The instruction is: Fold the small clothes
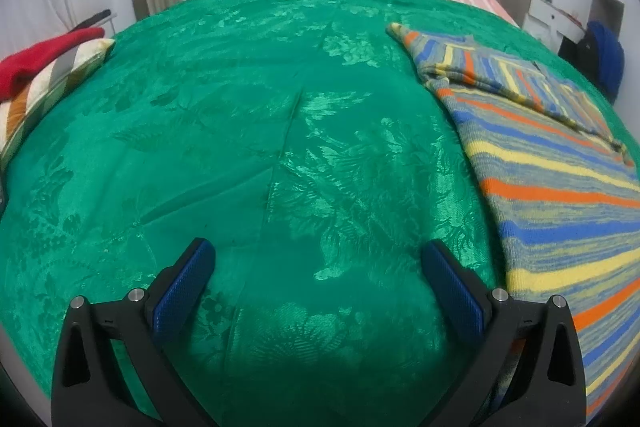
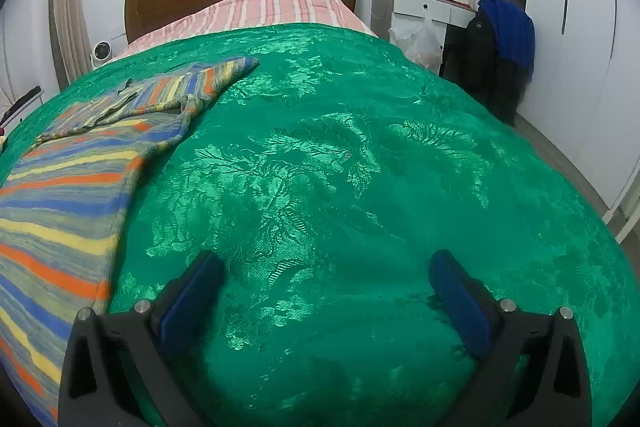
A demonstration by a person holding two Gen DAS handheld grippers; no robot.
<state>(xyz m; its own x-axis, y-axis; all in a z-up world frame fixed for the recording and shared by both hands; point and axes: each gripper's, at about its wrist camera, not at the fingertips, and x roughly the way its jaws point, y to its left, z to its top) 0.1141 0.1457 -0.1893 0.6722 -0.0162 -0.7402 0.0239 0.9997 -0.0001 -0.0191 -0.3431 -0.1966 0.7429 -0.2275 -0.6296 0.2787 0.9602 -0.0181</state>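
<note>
In the left wrist view the left hand-held gripper (image 1: 318, 259) gapes empty over the bed (image 1: 240, 107), sweater (image 1: 552, 187) just right; in the right wrist view the right hand-held gripper (image 2: 326, 269) gapes too, sweater (image 2: 68, 195) left, so each should pinch a near hem corner.

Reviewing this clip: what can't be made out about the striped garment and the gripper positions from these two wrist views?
- Striped garment: its near end runs off the frame edge in both wrist views, so full shape stays unknown.
- Its far sleeve is folded over, hiding what lies under.
- Left gripper and right gripper: both open over the green bedspread; whether fingertips touch it cannot be told.
</note>
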